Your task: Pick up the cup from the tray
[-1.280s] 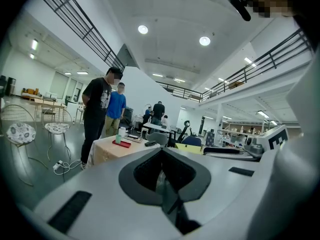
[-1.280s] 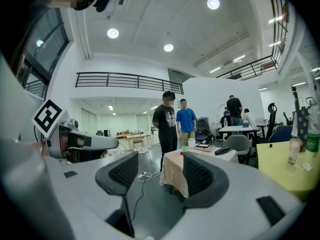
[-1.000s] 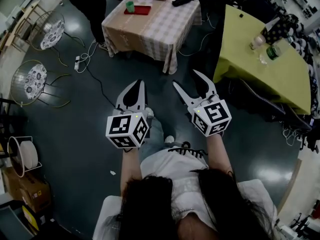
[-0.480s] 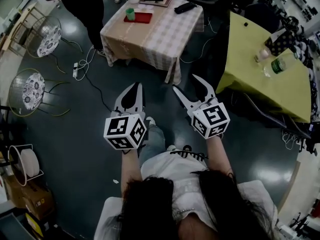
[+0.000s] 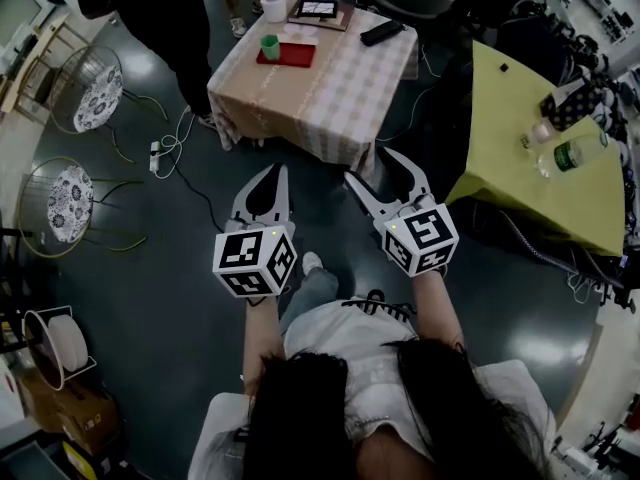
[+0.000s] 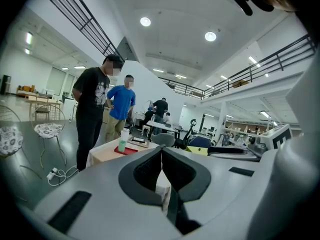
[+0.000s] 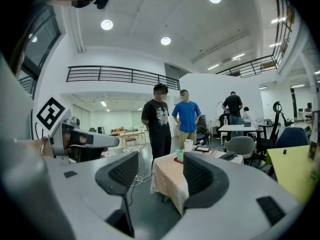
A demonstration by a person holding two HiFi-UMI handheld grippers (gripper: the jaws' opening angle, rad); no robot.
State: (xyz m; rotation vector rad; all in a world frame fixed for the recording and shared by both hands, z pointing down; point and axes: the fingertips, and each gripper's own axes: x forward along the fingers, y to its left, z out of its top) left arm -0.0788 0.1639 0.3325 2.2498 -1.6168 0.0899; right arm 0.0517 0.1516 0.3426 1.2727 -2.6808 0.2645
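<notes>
Cup (image 5: 270, 47) stands upright on tray (image 5: 294, 58); left tongs (image 5: 273, 170) clenched empty, right tongs (image 5: 369, 165) spread.

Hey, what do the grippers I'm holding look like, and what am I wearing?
Both the left gripper and right gripper are pale grey plastic with curved, pointed jaws lined with black textured pads. Each carries a white cube with black square markers. You wear a white top with black lacing.

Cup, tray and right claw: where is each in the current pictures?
green cup (image 5: 270, 47), head view, on the middle of its side.
red tray (image 5: 298, 56), head view, on its bare surface right of the cup.
right claw (image 5: 367, 164), head view, midway between its open fingertips.
</notes>
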